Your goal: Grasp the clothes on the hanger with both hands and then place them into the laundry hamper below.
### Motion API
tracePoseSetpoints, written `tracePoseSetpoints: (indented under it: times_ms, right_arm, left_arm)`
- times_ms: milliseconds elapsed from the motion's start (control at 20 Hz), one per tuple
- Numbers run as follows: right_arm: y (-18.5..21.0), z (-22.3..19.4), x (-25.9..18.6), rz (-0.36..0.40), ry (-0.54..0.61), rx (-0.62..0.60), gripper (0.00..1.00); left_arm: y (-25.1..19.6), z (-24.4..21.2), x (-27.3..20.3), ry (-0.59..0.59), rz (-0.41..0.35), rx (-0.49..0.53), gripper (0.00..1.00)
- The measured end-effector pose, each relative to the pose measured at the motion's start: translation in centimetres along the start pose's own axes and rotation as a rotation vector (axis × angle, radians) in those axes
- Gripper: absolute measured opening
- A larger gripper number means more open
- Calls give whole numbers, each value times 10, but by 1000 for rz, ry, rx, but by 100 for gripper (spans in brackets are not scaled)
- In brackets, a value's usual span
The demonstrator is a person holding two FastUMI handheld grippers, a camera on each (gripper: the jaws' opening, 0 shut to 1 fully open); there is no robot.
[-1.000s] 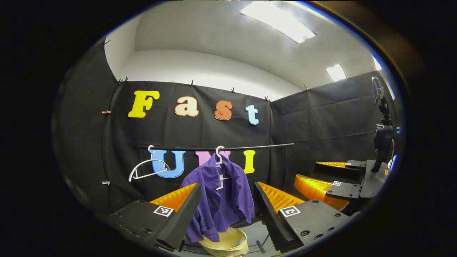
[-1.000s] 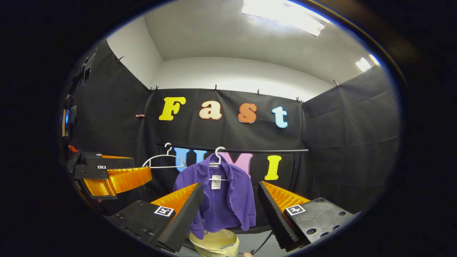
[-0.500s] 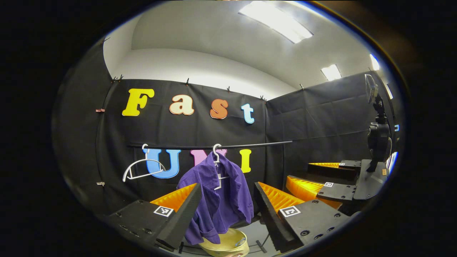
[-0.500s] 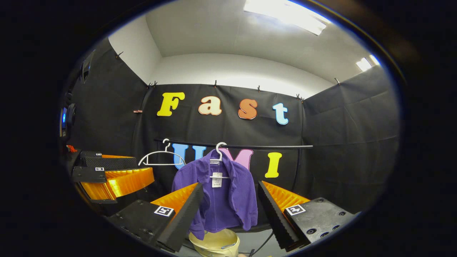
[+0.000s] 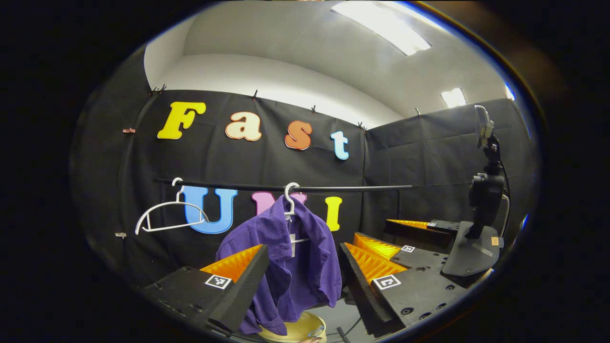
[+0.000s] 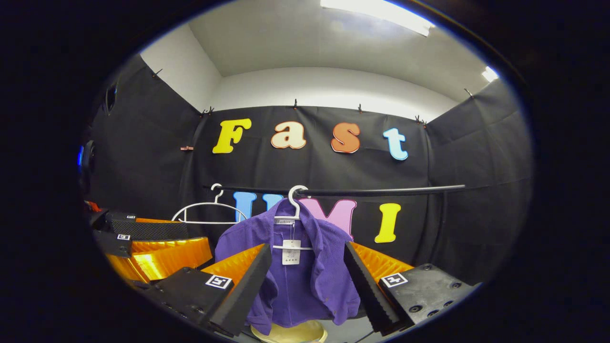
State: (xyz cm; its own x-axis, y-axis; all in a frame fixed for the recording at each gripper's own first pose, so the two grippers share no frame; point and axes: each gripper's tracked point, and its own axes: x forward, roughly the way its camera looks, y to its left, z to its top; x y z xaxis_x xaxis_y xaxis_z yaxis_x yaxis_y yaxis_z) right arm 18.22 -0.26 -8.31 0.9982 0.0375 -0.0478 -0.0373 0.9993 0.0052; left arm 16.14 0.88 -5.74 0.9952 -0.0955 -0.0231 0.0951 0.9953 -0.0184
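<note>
No legible text, number or brand is present, apart from the booth wall lettering

- Hang tag [image 6: 290, 251]: white card at the neck of the purple shirt [image 6: 310, 286]; its print is too small to read
- Collar label [image 6: 285, 221]: small strip with dark marks, illegible
- Square markers [image 5: 218, 281]: black-and-white coded patterns, one on each finger body of the left gripper [image 5: 303, 247] and of the right gripper [image 6: 307, 247]; they carry no letters or digits

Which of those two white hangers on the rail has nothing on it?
The left hanger: bare. The other hanger carries the purple shirt.
</note>
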Motion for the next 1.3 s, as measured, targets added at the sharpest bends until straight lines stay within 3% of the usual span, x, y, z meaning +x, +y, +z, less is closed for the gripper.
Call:
tracePoseSetpoints:
  times_ms: [400, 700, 1000, 1150, 1200, 1300]
  right_arm:
    - [-13, -71, 92, 118, 85, 75, 98]
    - [-24, -121, 135, 131, 85, 68, 96]
    - [-29, -172, 165, 139, 168, 93, 96]
    - [-31, -185, 171, 142, 182, 84, 94]
    - [-32, -184, 171, 139, 186, 86, 87]
    - [-32, -185, 173, 139, 184, 84, 93]
  left_arm:
    - [17, -65, 93, 78, 142, -64, 93]
    - [43, -108, 137, 90, 307, -35, 92]
    - [60, -137, 163, 76, 434, -7, 92]
    - [63, -141, 173, 72, 455, 16, 92]
    - [60, -145, 175, 83, 451, 11, 90]
    - [52, -138, 175, 65, 434, -7, 86]
